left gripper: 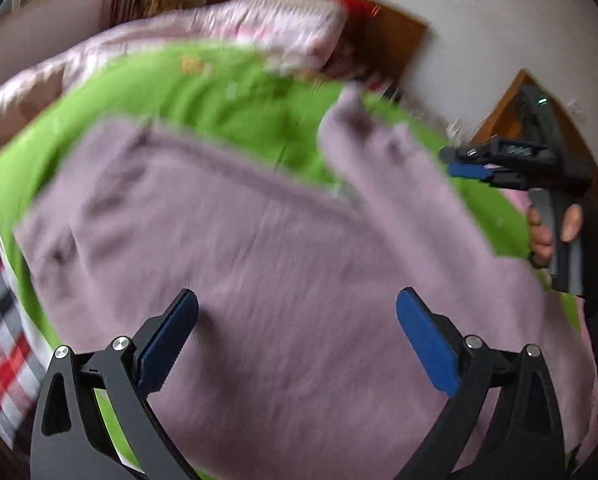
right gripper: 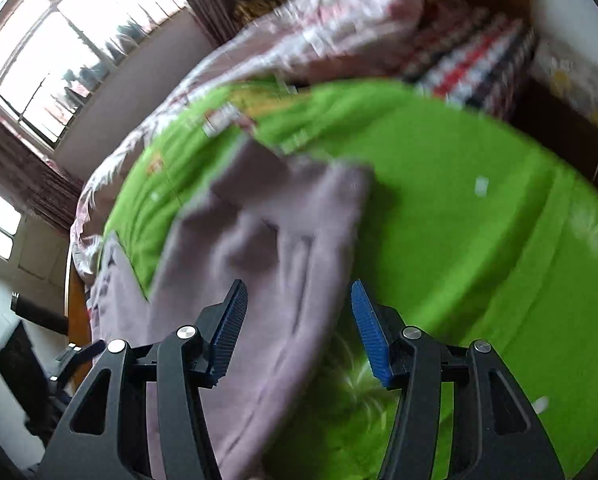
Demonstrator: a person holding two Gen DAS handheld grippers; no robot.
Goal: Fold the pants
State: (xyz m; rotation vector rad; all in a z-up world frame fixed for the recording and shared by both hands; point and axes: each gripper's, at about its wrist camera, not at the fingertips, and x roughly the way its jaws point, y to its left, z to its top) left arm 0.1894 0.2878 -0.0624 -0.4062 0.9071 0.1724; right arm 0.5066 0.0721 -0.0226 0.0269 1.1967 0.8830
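Lilac pants (left gripper: 259,240) flat across green sheet (right gripper: 459,220)

No text, label or number is legible from my two cameras; printed patches on the far green sheet (right gripper: 439,168) blur beyond reading.

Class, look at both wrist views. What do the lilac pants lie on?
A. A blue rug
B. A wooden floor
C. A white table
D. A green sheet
D: the pants are spread over a bright green sheet, whose green shows around them in both views.
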